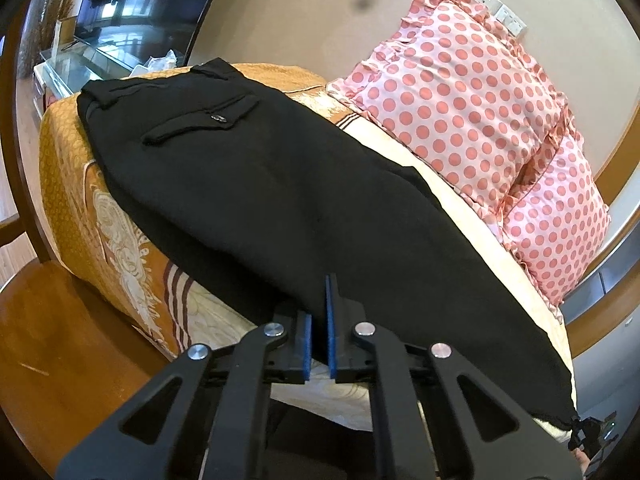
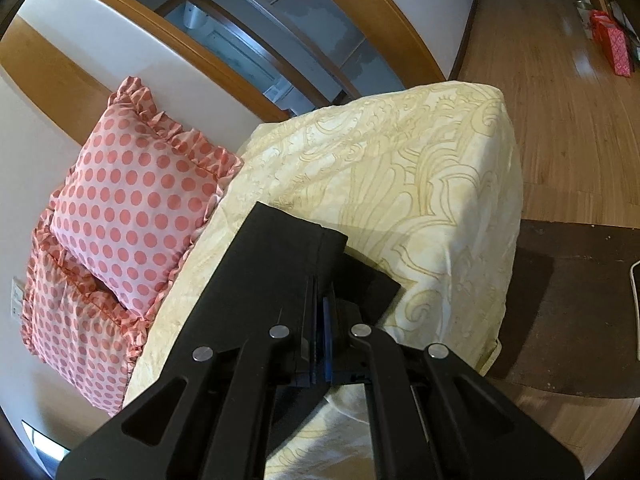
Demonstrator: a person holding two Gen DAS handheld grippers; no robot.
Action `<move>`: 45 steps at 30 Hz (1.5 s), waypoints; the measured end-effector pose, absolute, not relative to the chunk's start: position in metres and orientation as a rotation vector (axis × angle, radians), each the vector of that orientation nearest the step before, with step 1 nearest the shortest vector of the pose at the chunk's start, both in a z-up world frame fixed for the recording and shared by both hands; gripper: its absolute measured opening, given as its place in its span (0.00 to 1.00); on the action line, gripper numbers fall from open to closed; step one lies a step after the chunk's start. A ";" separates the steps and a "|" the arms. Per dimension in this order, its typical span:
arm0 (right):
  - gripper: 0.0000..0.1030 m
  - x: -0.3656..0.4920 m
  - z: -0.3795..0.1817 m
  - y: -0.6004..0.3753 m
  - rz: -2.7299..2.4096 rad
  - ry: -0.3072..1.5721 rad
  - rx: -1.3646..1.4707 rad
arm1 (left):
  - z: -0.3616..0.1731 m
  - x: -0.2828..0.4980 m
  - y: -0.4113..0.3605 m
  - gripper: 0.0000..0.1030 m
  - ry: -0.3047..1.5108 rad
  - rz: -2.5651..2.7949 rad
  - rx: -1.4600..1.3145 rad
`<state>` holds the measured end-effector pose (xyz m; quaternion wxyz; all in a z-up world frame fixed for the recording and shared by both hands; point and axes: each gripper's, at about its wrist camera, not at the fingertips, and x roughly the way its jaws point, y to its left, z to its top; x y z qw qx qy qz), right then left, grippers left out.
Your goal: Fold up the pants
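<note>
The left gripper (image 1: 320, 320) has its blue-padded jaws drawn close together on the near edge of the black pants (image 1: 260, 184), with dark cloth in the narrow gap between them. The right gripper (image 2: 322, 320) is clamped tight on the hem end of the pants (image 2: 276, 256), layers of fabric pressed between its pads.

The pants lie lengthwise across a bed (image 1: 472, 240), waistband and back pocket at the far left in the left wrist view, the legs running toward the near right. Under them is a cream bedspread with a swirling pattern (image 2: 420, 184), and an orange patterned cover (image 1: 92, 184) drapes the far-left part of the bed.

Two pink polka-dot pillows (image 1: 460, 92) with ruffled edges lean against the wall on the far side of the bed. A wooden floor (image 2: 560, 100) spreads to the right, with a dark rug (image 2: 580, 300) beside the bed and a red bag (image 2: 612, 48) far off. A glass cabinet (image 1: 88, 60) stands at the far left.
</note>
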<state>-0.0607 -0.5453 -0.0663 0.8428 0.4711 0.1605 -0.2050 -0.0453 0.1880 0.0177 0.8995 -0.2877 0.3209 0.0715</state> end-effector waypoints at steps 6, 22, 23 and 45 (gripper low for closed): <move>0.02 -0.070 -0.066 -0.537 -0.475 0.335 0.961 | 0.017 -0.046 0.190 0.05 0.670 0.136 -0.579; 0.34 0.003 0.025 -0.409 -0.158 0.345 0.427 | 0.051 -0.071 0.200 0.66 0.449 0.264 -0.418; 0.34 0.025 0.032 -0.379 -0.022 0.382 0.378 | 0.050 -0.063 0.191 0.68 0.454 0.234 -0.390; 0.10 0.229 -0.004 -0.034 0.736 0.827 -0.348 | 0.012 -0.021 0.151 0.96 0.597 0.161 -0.157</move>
